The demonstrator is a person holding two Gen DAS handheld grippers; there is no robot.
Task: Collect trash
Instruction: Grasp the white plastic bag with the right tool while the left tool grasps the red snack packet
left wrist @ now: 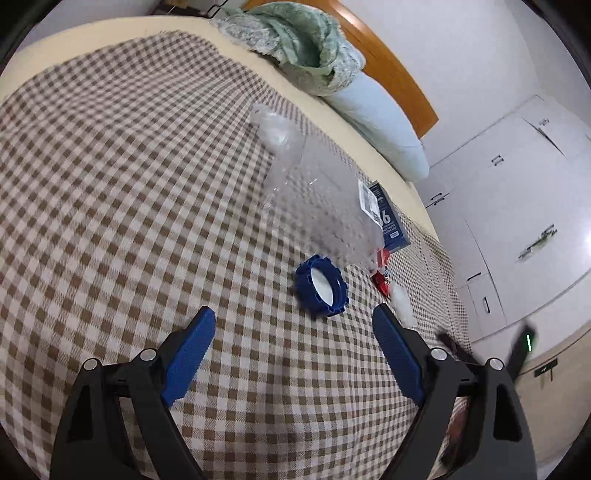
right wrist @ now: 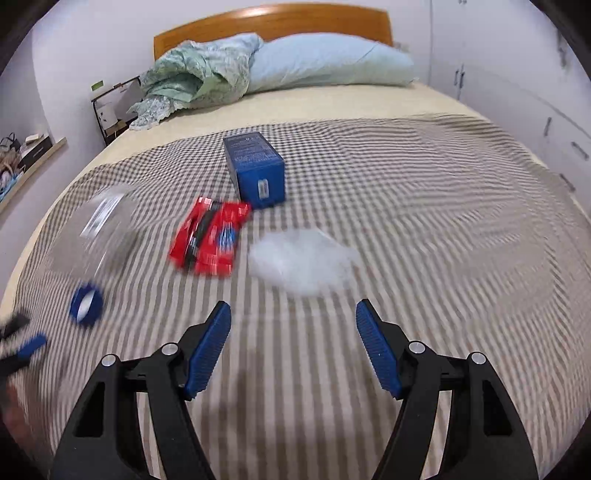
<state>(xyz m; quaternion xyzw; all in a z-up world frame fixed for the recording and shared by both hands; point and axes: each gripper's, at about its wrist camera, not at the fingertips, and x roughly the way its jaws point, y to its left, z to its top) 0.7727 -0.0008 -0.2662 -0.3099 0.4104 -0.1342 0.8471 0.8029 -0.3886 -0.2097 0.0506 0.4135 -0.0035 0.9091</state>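
A clear plastic bottle (left wrist: 317, 192) with a blue cap (left wrist: 320, 286) lies on the checked blanket (left wrist: 110, 184). My left gripper (left wrist: 293, 315) is open and empty, just short of the cap. Behind the bottle are a blue box (left wrist: 391, 225), a red wrapper (left wrist: 381, 273) and a white crumpled tissue (left wrist: 402, 304). In the right wrist view, my right gripper (right wrist: 293, 308) is open and empty, just short of the white tissue (right wrist: 301, 258). The red wrapper (right wrist: 208, 236), blue box (right wrist: 256, 171), clear bottle (right wrist: 92, 229) and blue cap (right wrist: 86, 302) lie beyond and to the left.
A pale blue pillow (right wrist: 332, 62) and a green bundled quilt (right wrist: 195, 77) lie at the wooden headboard (right wrist: 273, 22). White cabinets (left wrist: 517, 206) stand beside the bed. A bedside rack (right wrist: 110, 107) stands on the far left. My left gripper shows blurred at the right view's left edge (right wrist: 22, 343).
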